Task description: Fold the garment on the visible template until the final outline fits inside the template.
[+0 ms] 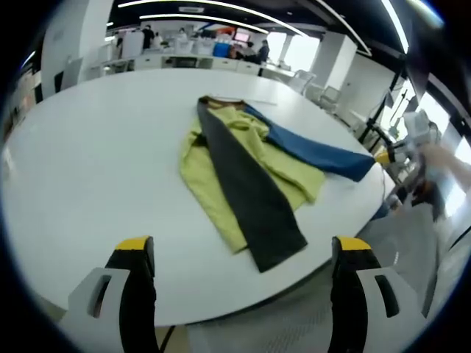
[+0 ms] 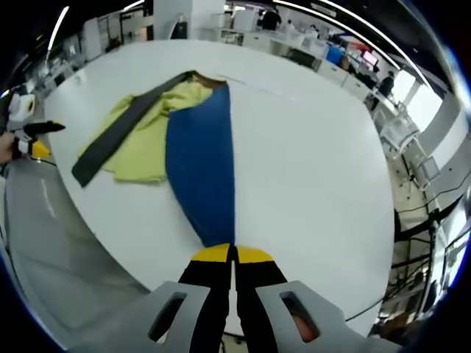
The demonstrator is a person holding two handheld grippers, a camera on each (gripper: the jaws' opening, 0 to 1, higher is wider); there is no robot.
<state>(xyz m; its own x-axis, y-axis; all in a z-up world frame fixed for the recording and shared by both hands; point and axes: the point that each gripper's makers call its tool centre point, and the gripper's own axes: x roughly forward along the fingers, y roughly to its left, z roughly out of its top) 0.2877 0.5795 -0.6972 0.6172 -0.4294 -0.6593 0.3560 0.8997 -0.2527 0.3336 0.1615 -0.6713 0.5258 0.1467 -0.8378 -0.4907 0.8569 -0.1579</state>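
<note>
Garment-folding stood at a grasp: the right gripper (image 2: 234, 254) had its yellow-tipped jaws clenched on the near end of the blue fabric panel (image 2: 200, 165), at the white counter's (image 2: 309, 147) edge. The left gripper (image 1: 243, 246) hung released, jaws wide apart, short of the counter. Ahead of it lay the yellow-green, dark grey and blue cloth garment (image 1: 250, 165), spread mid-counter, its grey strip (image 1: 246, 187) nearest. Carrying the blue panel low and evenly over the yellow part would likely avoid dragging the pile.
</note>
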